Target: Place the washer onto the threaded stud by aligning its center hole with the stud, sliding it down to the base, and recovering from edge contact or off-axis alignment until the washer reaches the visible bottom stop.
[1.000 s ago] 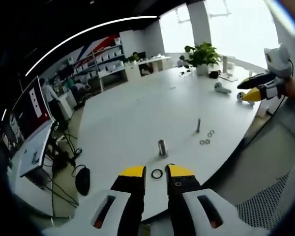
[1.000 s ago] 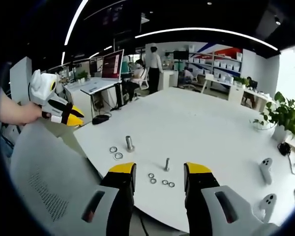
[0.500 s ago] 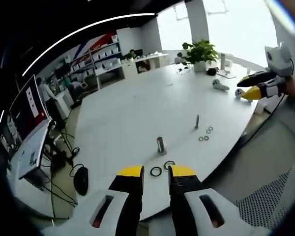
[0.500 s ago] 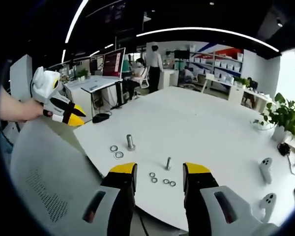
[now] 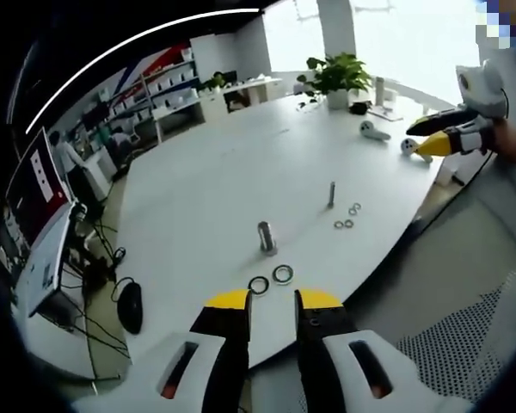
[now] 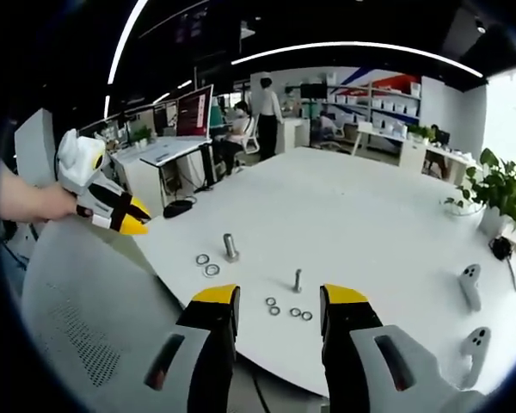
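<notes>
Both tongs have pulled back — washers [image 5: 270,280] lie loose beside stud [image 5: 265,237].

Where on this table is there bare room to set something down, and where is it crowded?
Bare: the broad white table stretch beyond the thick stud and thin stud, toward the plant. Crowded: the near edge, with two large washers, the small washers, and two white controllers on the right.
</notes>
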